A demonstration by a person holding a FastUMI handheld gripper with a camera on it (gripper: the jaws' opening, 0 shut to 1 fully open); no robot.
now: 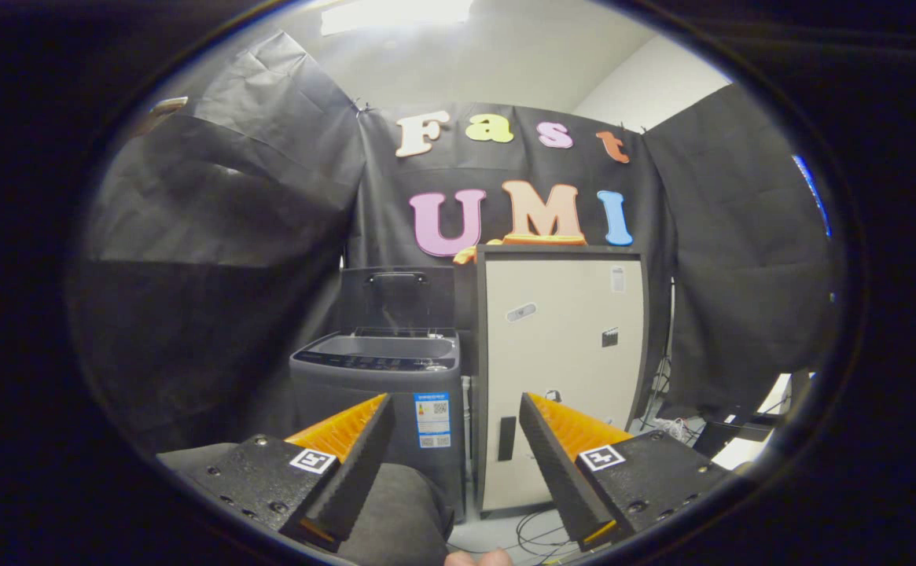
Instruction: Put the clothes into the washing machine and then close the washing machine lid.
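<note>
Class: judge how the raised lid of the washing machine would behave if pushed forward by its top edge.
The lid looks like a stiff flat panel, so it would probably swing as one piece, not flex. Standing upright at the back of the washing machine, it may drop shut once past balance. The gripper is short of it, jaws open on nothing.

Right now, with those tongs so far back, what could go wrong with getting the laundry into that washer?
1. The tongs are open and hold nothing; no clothes are picked up yet.
2. The washing machine stands tight against the tall cabinet, so a wide swing could knock the cabinet.
3. Its lid stands upright behind the opening; bumping it might drop it early.
</note>
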